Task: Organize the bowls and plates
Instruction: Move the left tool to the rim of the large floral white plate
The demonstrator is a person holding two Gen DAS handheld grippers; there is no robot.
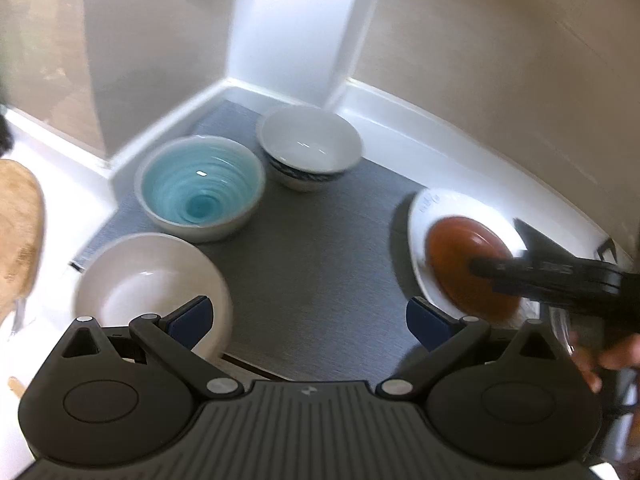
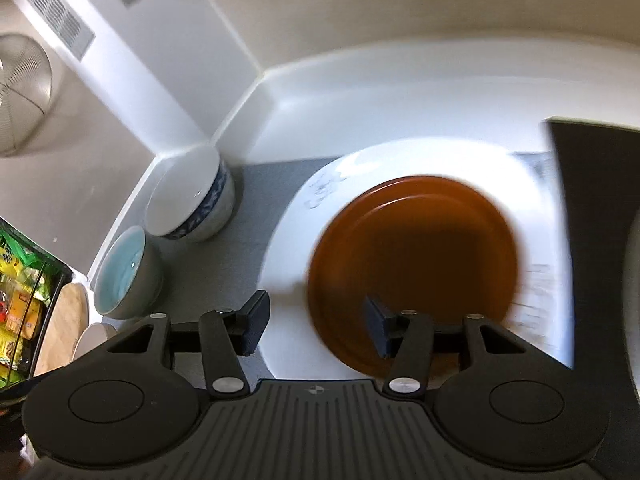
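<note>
From your left wrist camera, the left gripper [image 1: 308, 320] hangs with its jaws spread wide and nothing between them, over a bare stretch of the grey mat [image 1: 320, 240]. That open strip runs up the middle of the mat. On its left stand three bowls: a plain white bowl [image 1: 154, 284] nearest you, just under the left finger, a blue-glazed bowl [image 1: 200, 190] behind it, and a blue-patterned white bowl [image 1: 310, 146] at the back near the white corner post [image 1: 300, 20]. The blue-glazed and patterned bowls stand just beside each other. The raised white ledge [image 1: 400, 120] hems the mat in at the back and right. On the right, a brown plate [image 1: 460, 264] lies on a white plate [image 1: 424, 216], close to that ledge. Your right gripper [image 1: 480, 268] reaches in over the brown plate, blurred. A wooden board [image 1: 18, 232] lies off the mat on the left.

From your right wrist camera, the right gripper [image 2: 316, 324] stands about half open, empty, with its right finger over the brown plate's [image 2: 416, 256] near edge and its left finger over the white plate's [image 2: 400, 160] rim. Grey marks on the white plate's rim are too smeared to read. The patterned bowl [image 2: 192, 200] and blue-glazed bowl [image 2: 124, 272] sit along the left ledge, clear of the plates. Coloured packets [image 2: 20, 300] at far left carry print you cannot read.
</note>
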